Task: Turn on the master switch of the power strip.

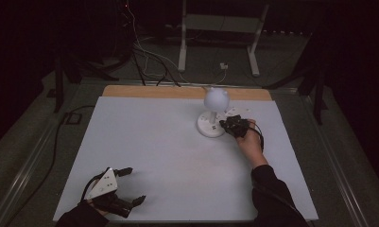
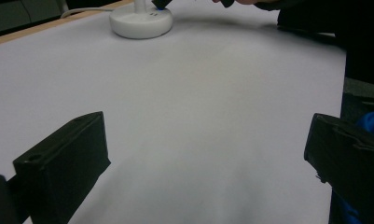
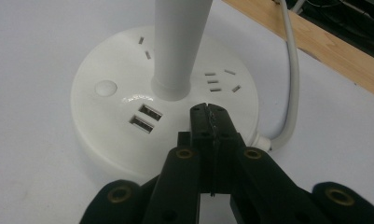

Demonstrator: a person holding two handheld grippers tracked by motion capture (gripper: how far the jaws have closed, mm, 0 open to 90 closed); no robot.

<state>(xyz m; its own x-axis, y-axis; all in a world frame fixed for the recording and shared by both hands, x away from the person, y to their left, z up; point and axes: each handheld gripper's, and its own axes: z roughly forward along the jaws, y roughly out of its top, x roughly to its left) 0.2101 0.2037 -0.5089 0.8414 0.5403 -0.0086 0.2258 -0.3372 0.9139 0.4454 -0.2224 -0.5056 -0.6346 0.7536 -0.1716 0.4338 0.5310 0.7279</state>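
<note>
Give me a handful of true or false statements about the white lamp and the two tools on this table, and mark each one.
1. The right tool has its jaws closed over the round white lamp base. True.
2. The left tool is clamped on the lamp's stem. False: it sits open near the white table's front left edge, holding nothing.
3. The base has two USB ports. True.
4. The lamp lies tipped over. False: its white stem stands upright.

No readable text, brand or number is seen anywhere. On the lamp base (image 3: pixel 128 126) only unlabelled socket slots, two USB ports and a round button are shown; possibly faint markings, too blurred to be read.
</note>
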